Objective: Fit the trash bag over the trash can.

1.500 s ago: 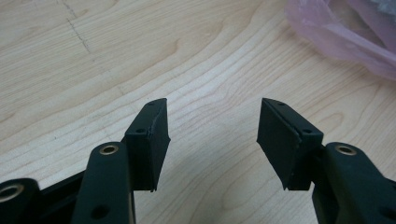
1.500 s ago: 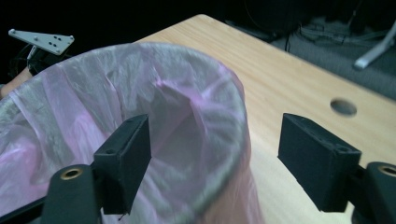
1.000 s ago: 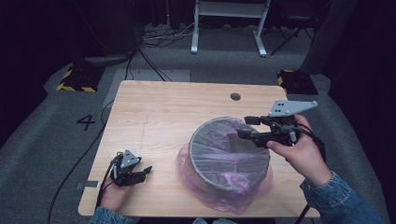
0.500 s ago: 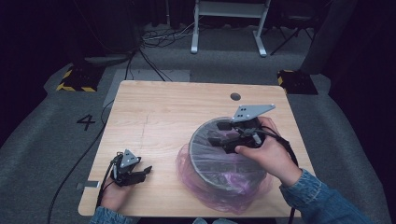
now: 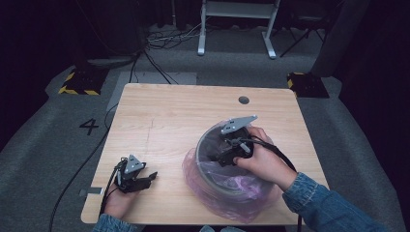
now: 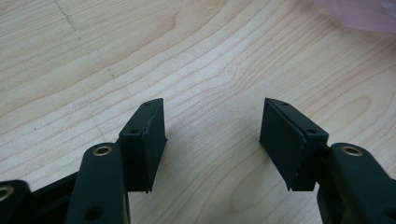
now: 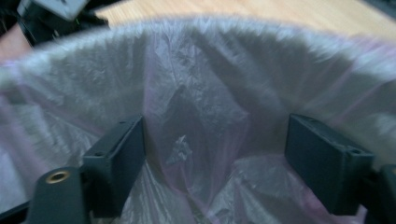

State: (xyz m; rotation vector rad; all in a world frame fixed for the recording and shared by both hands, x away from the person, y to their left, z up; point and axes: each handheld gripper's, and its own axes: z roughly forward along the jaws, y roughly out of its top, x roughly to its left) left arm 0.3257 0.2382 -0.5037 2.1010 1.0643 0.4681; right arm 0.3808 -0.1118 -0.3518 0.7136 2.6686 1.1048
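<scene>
Two grippers, one bin: right jaws inside the liner

Two grippers are at work around a round grey bin [image 5: 227, 166] lined with a thin pink plastic bag [image 5: 232, 203]. The bin stands upright on the wooden table [image 5: 183, 116], its mouth facing up, so its long axis runs vertically; the bag's loose skirt spills over the rim and lies on the table around the bin's base.

The right gripper [image 5: 223, 157] is inside the bin's mouth, angled down into it from the side nearest the person. Its jaws have just been opening and stand apart; in the right gripper view crumpled bag film lies between and beyond them, with a fold [image 7: 180, 140] rising in the gap, but the pads do not press on it. That fold sits straight ahead of the jaws, so I judge the next move to be a short push forward and a close.

The left gripper [image 5: 145, 180] rests well to the left of the bin, low over bare table, jaws apart on nothing. The right hand is clearly the nearer one to the bag.
</scene>
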